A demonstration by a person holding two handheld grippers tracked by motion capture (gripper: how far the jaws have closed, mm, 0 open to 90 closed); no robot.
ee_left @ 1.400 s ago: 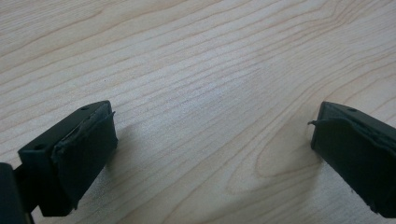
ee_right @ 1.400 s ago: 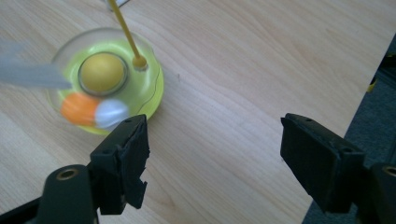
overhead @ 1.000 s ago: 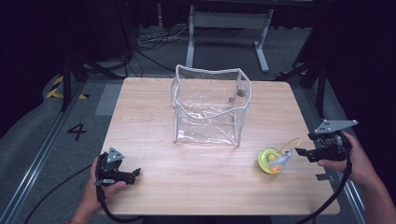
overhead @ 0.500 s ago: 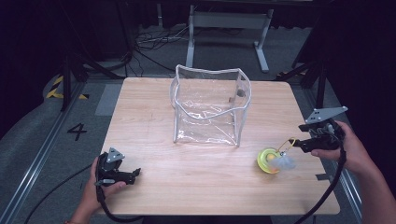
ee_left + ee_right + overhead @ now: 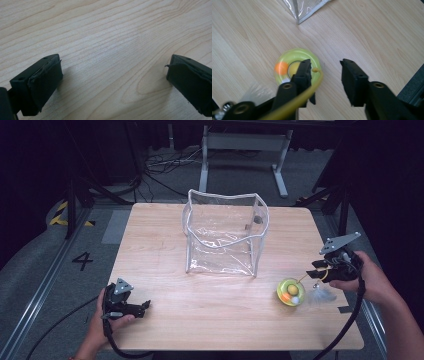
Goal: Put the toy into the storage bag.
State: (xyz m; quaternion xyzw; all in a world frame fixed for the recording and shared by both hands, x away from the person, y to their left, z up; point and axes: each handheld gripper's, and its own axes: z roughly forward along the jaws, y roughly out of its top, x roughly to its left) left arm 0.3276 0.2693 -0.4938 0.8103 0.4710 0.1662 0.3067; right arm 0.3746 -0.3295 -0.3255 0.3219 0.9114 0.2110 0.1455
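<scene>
left gripper [image 5: 145,306]: near-left corner of the surface [image 5: 210,320], fingers [image 5: 45,82] spread wide, nothing between, resting idle on bare wood.
toy [image 5: 291,292]: yellow-green disc with orange and white balls, lying flat on the surface near the right edge, white feather tuft [image 5: 322,294] just beside it on the right.
wand [image 5: 312,85]: thin yellow stem running from the toy back along the right gripper's fingers; attachment point hard to tell.
right gripper [image 5: 316,269]: raised just right of the toy, fingers [image 5: 353,80] released with a clear gap, one fingertip over the disc's rim in the right gripper view, nothing clamped.
bag [image 5: 225,232]: clear plastic, upright, mouth open, centre of the surface beyond the toy, well apart from both grippers.
step: probably picking up the toy to drop into the bag.
how to do well: lower straight down, centre the gap on the disc's rim or the stem, avoid the feathers, close firmly before lifting.
risk: disc flat and thin, likely to slide away if pinched off-centre.
bag tip: soft walls, steady with the left gripper if sagging.
</scene>
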